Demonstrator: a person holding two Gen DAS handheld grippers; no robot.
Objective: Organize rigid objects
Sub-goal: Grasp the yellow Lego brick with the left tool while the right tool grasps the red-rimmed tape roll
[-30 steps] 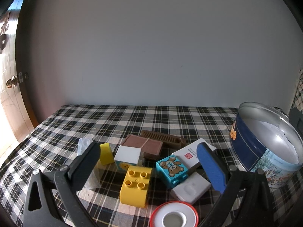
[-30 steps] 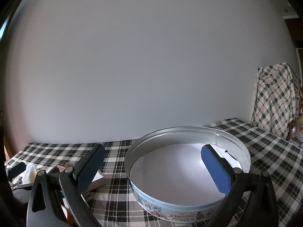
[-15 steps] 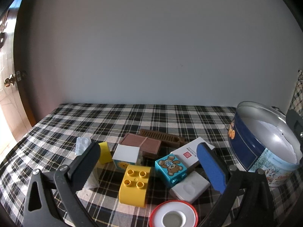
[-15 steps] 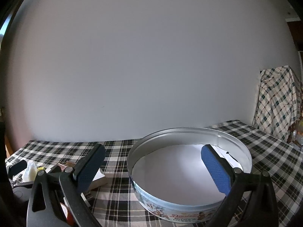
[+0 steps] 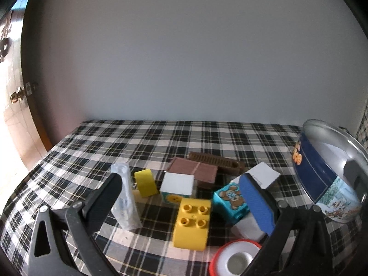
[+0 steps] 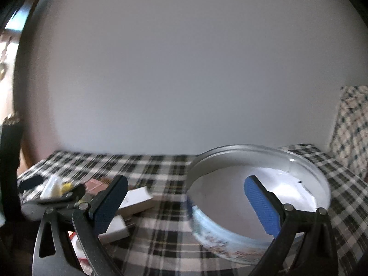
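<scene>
A pile of small items lies on the plaid tablecloth (image 5: 184,138): a yellow studded brick (image 5: 192,223), a teal bear block (image 5: 230,200), a white cube (image 5: 177,185), a small yellow block (image 5: 145,182), a brown flat box (image 5: 193,170), a brown comb (image 5: 216,162), white boxes (image 5: 262,174) and a clear plastic packet (image 5: 125,197). My left gripper (image 5: 181,202) hovers open just above and before the pile, holding nothing. The round tin (image 6: 257,195) stands at the right, white inside. My right gripper (image 6: 187,202) is open over the tin's left edge, empty.
A red-rimmed tape roll (image 5: 235,258) lies at the near edge under the left gripper. The tin (image 5: 326,174) rises at the right of the left wrist view. A grey wall closes the back. A wooden door (image 5: 11,92) is at the left; a plaid-draped chair (image 6: 349,126) at the right.
The right gripper has swung left, so the tin sits further right in its now blurred view and the white boxes show more. The left gripper shifted slightly over the pile.
</scene>
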